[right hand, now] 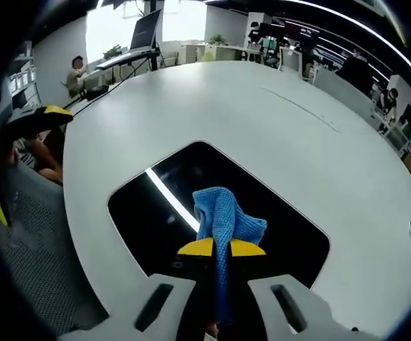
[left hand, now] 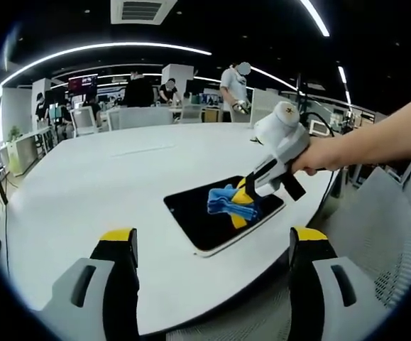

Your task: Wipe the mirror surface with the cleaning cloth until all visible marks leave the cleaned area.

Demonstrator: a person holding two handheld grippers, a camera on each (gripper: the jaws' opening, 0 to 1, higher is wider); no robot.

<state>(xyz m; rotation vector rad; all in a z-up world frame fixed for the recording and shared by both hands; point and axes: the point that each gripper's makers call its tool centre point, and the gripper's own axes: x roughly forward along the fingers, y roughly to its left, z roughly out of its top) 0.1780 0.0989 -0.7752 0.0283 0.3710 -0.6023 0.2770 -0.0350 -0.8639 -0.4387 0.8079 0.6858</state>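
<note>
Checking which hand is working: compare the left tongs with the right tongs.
The left tongs stand open and empty above the white table; the right tongs are shut on the blue cloth, pressing it onto the mirror. Both have yellow tips.

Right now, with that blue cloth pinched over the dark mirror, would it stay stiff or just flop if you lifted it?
Probably floppy: the blue cloth bunches and folds where the right gripper pinches it. It looks light, since a small pinch holds the whole bundle. It would likely slide easily over the mirror, which looks smooth and reflects a ceiling light.
</note>
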